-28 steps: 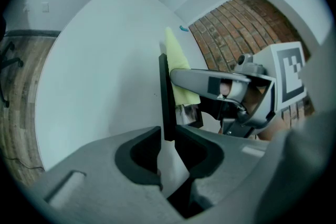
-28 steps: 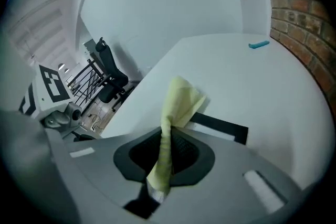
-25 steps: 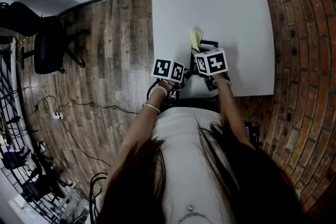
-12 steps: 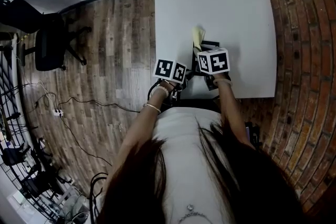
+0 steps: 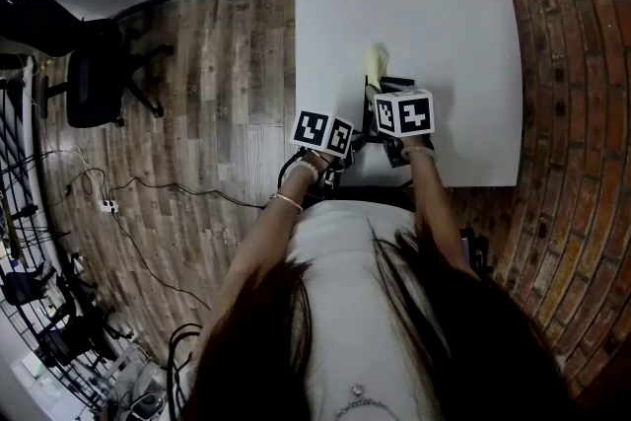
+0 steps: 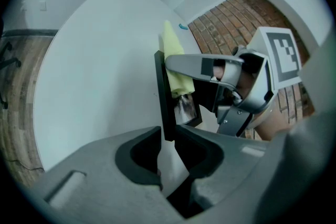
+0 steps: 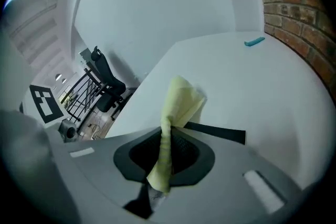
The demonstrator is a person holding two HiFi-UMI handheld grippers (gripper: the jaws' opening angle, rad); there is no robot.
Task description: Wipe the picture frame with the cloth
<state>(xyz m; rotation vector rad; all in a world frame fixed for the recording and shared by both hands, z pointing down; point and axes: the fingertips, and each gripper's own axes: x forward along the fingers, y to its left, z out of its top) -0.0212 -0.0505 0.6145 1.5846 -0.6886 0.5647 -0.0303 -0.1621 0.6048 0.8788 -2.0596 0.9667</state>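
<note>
Here, the left gripper's [image 6: 169, 139] fingers pinch the upright picture frame [image 6: 164, 93] on the desk [image 5: 414, 15]; the right gripper's [image 7: 166, 141] fingers clamp the yellow cloth [image 7: 181, 102] against it.

Soft cloth [image 7: 176, 107] and a smooth picture frame [image 6: 164, 94] are contrasting with a matt white worktop [image 5: 414, 25].
The pale yellow cloth is looking thin and woven; the frame's black edge is showing smooth, its pane gleaming glossy. The left tool [image 6: 168, 136] and right tool [image 7: 165, 141] are showing matt grey plastic. The floor [image 5: 217, 64] is showing grained wood planks, the wall [image 5: 572, 113] rough red brick.
</note>
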